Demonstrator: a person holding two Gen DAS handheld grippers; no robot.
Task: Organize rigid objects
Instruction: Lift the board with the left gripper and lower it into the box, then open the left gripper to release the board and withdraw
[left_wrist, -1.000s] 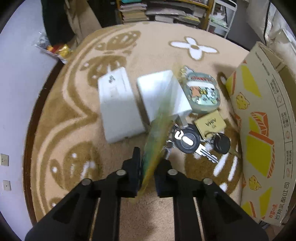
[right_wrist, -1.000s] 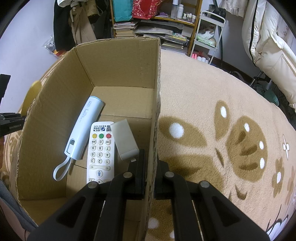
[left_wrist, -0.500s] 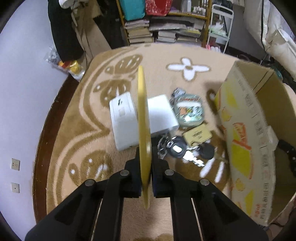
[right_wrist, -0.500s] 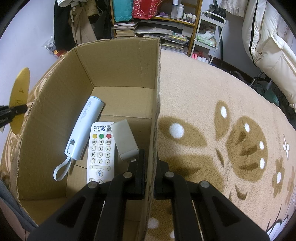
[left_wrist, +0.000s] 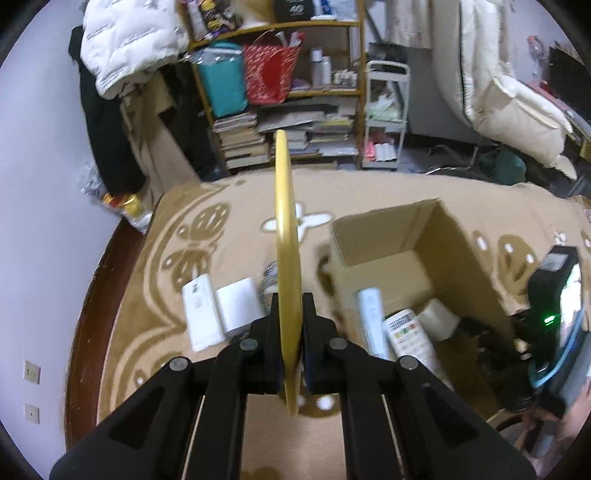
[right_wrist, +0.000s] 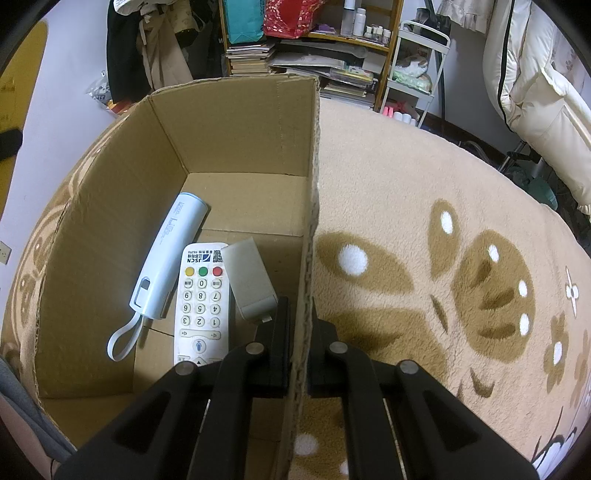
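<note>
On the patterned rug (left_wrist: 155, 295), at the far left, two white boxes (left_wrist: 221, 314) lie side by side. Just right of them, the left gripper (left_wrist: 289, 314) has its jaws clamped on a thin yellow disc (left_wrist: 286, 240), held edge-on and upright above the rug. Further right stands the open cardboard box (right_wrist: 236, 129); inside it lie a pale blue cylindrical device with a strap (right_wrist: 166, 266), a white remote control (right_wrist: 201, 299) and a small white block (right_wrist: 249, 280), the three side by side. At the box's right wall, the right gripper (right_wrist: 300, 325) has its jaws closed on the cardboard edge.
</note>
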